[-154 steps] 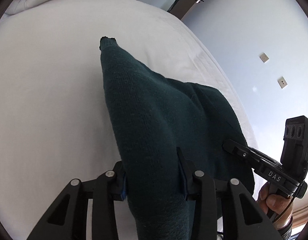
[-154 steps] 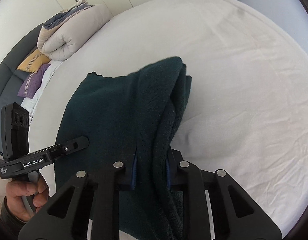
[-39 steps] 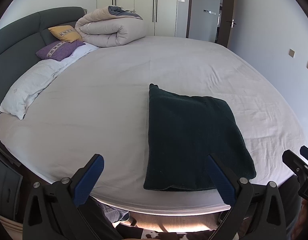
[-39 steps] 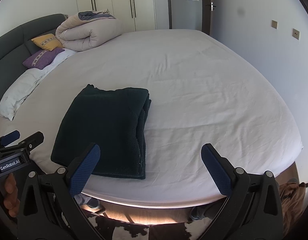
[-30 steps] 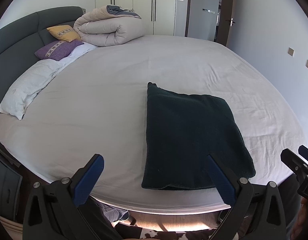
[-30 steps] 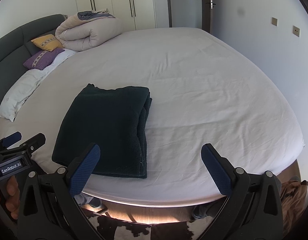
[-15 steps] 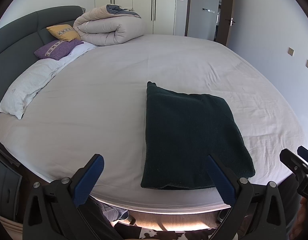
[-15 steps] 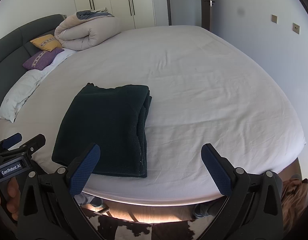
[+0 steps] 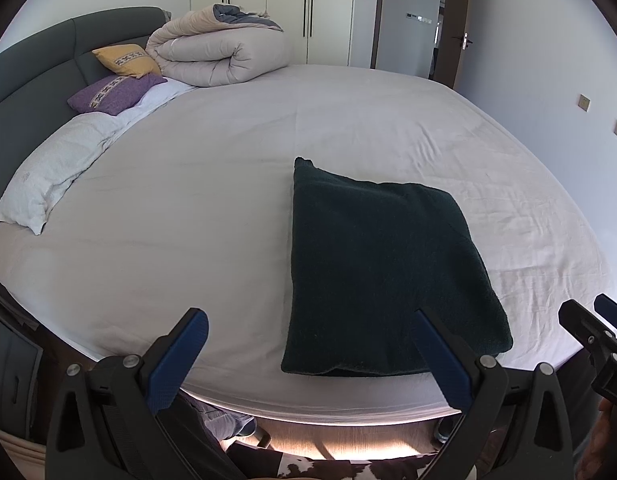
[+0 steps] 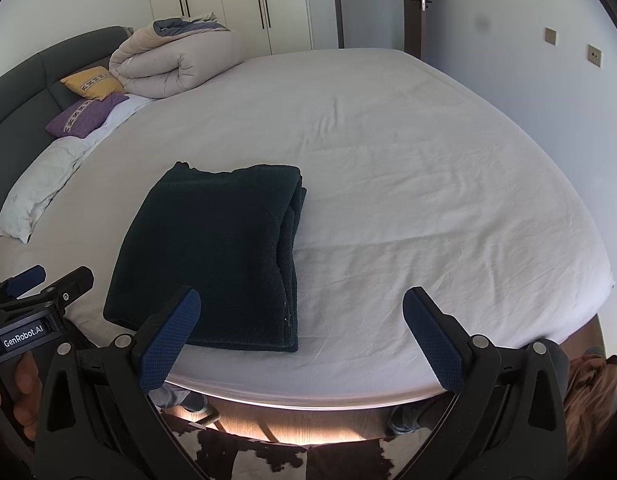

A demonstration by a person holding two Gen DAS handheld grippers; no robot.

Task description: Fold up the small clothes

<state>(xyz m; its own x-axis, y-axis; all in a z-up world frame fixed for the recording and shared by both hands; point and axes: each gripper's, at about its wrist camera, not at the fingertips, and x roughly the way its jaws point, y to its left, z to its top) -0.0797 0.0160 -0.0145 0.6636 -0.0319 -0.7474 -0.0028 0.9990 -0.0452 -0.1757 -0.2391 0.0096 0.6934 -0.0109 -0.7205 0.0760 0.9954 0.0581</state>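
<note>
A dark green knitted garment lies folded into a neat rectangle near the front edge of the white bed. It also shows in the right wrist view, with its stacked layers along its right side. My left gripper is open and empty, held back over the bed's front edge. My right gripper is open and empty too, just short of the garment's near right corner. Neither touches the garment.
A rolled beige duvet, a yellow cushion, a purple cushion and a white pillow lie along the dark headboard at the far left. Wardrobes and a door stand behind. A cowhide rug lies below the bed's edge.
Five seconds ago both grippers were shut on the garment and held it up. Now it lies folded on the bed and both are open and drawn back. In the last second almost nothing moved.
</note>
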